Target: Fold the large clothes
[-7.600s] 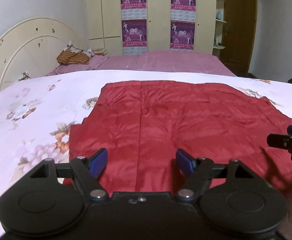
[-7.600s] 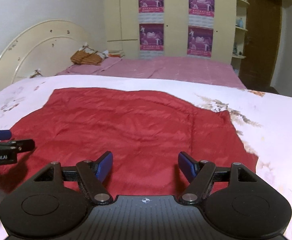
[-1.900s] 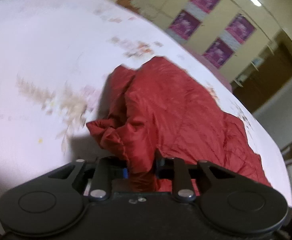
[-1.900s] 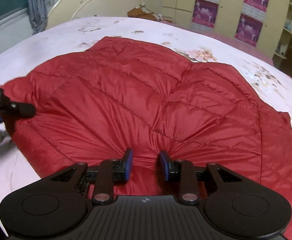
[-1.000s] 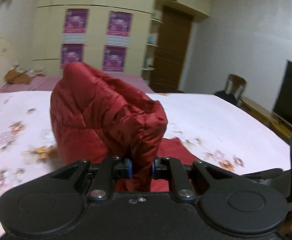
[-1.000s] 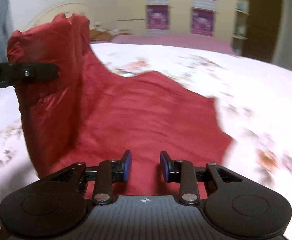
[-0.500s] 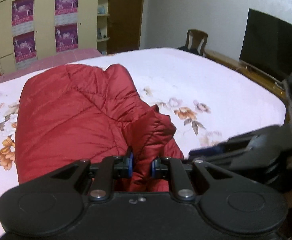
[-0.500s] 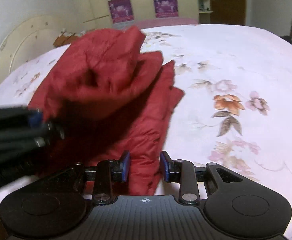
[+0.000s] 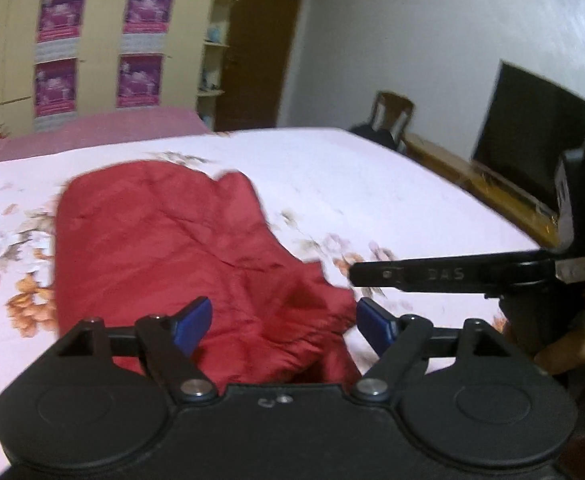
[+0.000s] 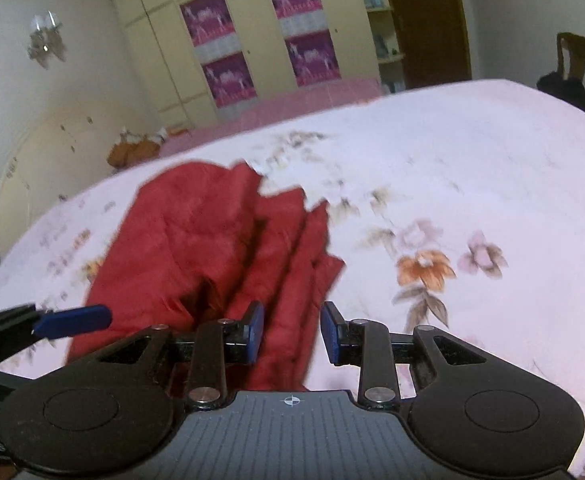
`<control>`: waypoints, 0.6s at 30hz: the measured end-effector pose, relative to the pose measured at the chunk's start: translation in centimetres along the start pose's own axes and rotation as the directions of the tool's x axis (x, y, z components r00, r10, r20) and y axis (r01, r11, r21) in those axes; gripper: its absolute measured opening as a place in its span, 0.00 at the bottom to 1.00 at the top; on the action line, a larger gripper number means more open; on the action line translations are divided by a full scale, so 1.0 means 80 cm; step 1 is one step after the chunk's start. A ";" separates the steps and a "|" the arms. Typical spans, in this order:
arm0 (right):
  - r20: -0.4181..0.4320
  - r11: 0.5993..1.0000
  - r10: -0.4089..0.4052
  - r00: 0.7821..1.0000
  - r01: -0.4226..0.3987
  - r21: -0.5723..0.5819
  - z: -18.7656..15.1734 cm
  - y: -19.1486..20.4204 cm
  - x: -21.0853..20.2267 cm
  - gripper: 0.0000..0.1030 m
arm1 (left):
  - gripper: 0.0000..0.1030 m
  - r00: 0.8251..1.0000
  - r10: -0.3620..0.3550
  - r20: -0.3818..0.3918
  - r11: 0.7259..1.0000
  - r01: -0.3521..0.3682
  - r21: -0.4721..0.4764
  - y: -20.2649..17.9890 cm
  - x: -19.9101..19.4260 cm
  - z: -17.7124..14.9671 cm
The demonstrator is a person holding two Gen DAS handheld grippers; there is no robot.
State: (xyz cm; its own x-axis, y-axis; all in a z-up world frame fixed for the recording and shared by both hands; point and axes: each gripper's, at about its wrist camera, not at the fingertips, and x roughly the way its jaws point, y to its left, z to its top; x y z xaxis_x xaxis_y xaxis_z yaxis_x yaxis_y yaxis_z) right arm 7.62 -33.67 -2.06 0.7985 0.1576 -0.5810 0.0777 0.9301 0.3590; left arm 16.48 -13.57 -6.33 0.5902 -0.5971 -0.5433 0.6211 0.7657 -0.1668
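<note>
A wide bed [image 9: 392, 200] covered in a pale pink sheet with orange and mauve flower prints is carrying a red quilted jacket [image 9: 180, 248], which is lying folded over on itself near the bed's near edge. In the right wrist view the jacket [image 10: 220, 248] is showing several stacked layers along its right side, their edges fanning out slightly on the sheet [image 10: 472, 184]. Behind the flowered sheet a plain pink cover [image 9: 104, 130] is stretching toward the far wall, and a brown-and-orange bundle [image 10: 132, 148] is sitting at its left end by the headboard.
</note>
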 end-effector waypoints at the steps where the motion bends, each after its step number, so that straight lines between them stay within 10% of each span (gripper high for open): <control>1: 0.009 1.000 0.018 1.000 -0.018 0.009 0.004 0.002 0.000 0.31 | 0.77 1.000 0.016 0.016 1.000 -0.016 -0.016 0.006 -0.007 0.003; 2: 0.015 0.999 0.038 0.999 -0.038 0.014 0.006 0.004 0.002 0.33 | 0.78 0.999 0.038 0.033 0.999 -0.037 -0.033 0.014 -0.013 0.005; 4: 0.033 0.998 0.059 0.998 -0.060 0.010 0.011 0.009 0.008 0.79 | 0.79 0.993 0.099 0.063 0.993 -0.094 -0.072 0.034 -0.024 0.009; 9: 0.003 0.994 0.089 0.996 -0.088 -0.060 0.009 0.040 0.027 0.80 | 0.74 0.968 0.244 0.050 0.960 -0.234 -0.153 0.086 -0.018 0.014; 15: -0.099 0.995 0.089 0.991 -0.094 -0.045 -0.007 0.044 0.063 0.55 | 0.61 0.961 0.274 -0.027 0.940 -0.274 -0.204 0.126 0.014 0.000; 18: -0.126 0.993 0.099 0.987 -0.106 -0.050 -0.012 0.044 0.068 0.19 | 0.52 0.967 0.251 -0.046 0.942 -0.255 -0.216 0.130 0.026 -0.010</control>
State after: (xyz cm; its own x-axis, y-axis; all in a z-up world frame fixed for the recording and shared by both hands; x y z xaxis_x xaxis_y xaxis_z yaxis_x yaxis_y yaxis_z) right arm 11.65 -29.23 -4.70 0.7205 0.2897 -0.6301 -0.0373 0.9234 0.3819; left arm 23.75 -6.62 -9.84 0.7028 -0.3739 -0.6052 0.3234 0.9257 -0.1964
